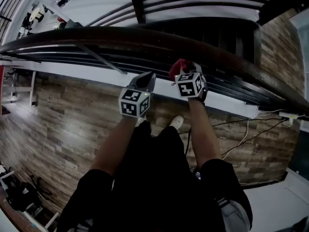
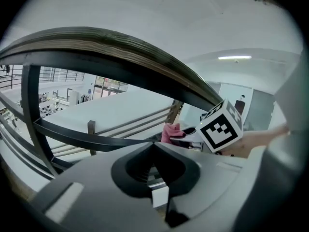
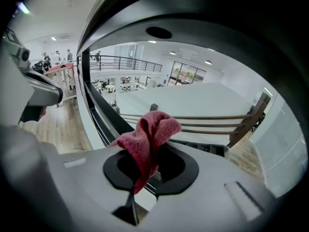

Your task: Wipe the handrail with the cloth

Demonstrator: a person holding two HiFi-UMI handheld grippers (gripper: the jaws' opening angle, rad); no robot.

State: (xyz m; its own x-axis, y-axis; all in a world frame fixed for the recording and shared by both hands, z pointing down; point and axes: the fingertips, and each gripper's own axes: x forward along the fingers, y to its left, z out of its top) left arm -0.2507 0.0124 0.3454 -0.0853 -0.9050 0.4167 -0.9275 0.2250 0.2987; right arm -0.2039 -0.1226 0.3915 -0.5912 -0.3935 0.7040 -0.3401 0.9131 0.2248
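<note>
The dark wooden handrail (image 1: 145,35) curves across the top of the head view. It arches overhead in the left gripper view (image 2: 120,45) and fills the top of the right gripper view (image 3: 203,18). The red cloth (image 3: 147,139) is bunched between the jaws of my right gripper (image 3: 145,156), which is shut on it. In the head view that cloth (image 1: 176,67) sits just under the rail, ahead of the right gripper (image 1: 182,71). My left gripper (image 1: 147,79) is a little to the left and lower, jaws shut and empty (image 2: 154,145). It sees the cloth (image 2: 170,132) beside it.
Thin black lower rails (image 1: 96,57) and a slanted post run beneath the handrail. Past the balustrade lies a white lower level (image 3: 183,100). The person's legs and shoes (image 1: 176,123) stand on a wood-plank floor (image 1: 63,124), with cables (image 1: 251,129) at the right.
</note>
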